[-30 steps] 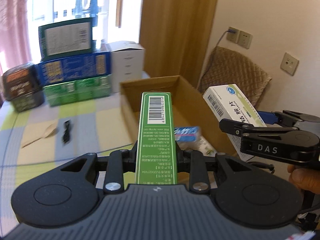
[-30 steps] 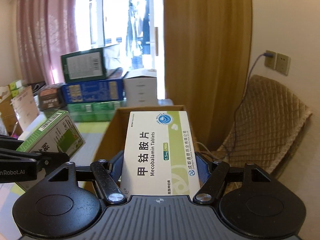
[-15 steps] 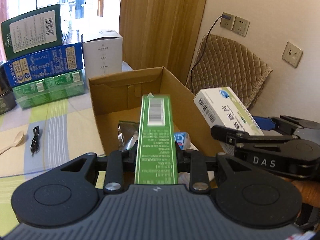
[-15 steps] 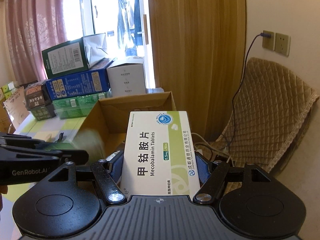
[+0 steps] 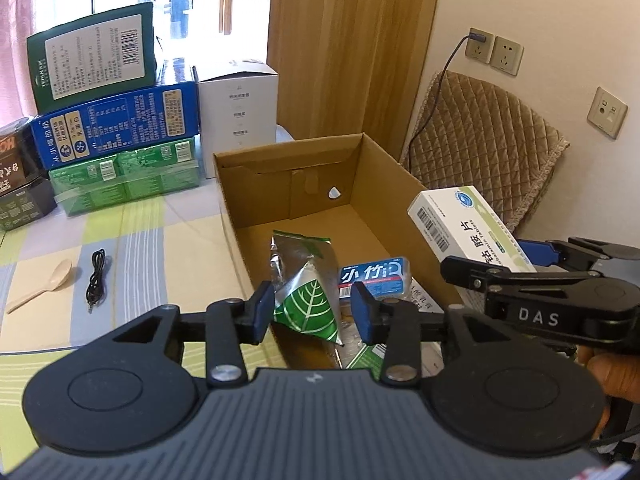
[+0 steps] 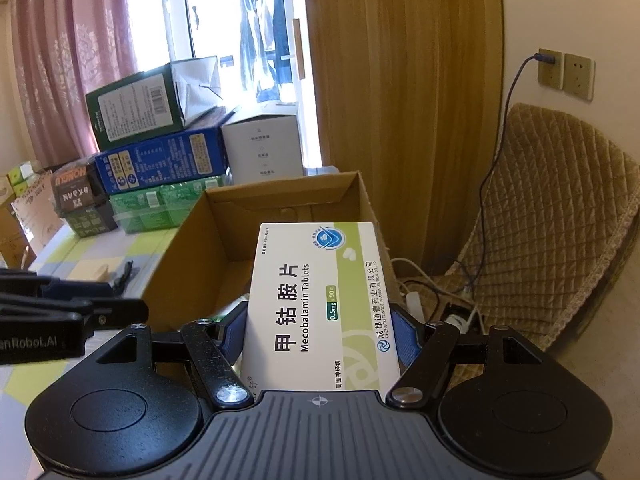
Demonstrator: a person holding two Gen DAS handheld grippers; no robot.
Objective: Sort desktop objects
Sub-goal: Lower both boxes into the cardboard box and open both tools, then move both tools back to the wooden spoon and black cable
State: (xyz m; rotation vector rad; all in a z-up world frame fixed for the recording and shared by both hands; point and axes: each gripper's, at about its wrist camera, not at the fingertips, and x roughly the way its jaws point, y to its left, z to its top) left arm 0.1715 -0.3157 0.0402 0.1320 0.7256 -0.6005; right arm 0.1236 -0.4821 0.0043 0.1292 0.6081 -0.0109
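1 white-and-green tablet box (image 6: 320, 304), Chinese lettering.

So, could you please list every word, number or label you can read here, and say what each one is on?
"Mecobalamin Tablets", "甲钴胺片", "0.5mg x 90片": white pill box in the right hand-held gripper.
"DAS": side of that gripper, in the left view.
"小竹": blue pack in the carton.
"enRobot.AI": left hand-held gripper, opening with nothing between its pads.
Stacked boxes: print too small to read.
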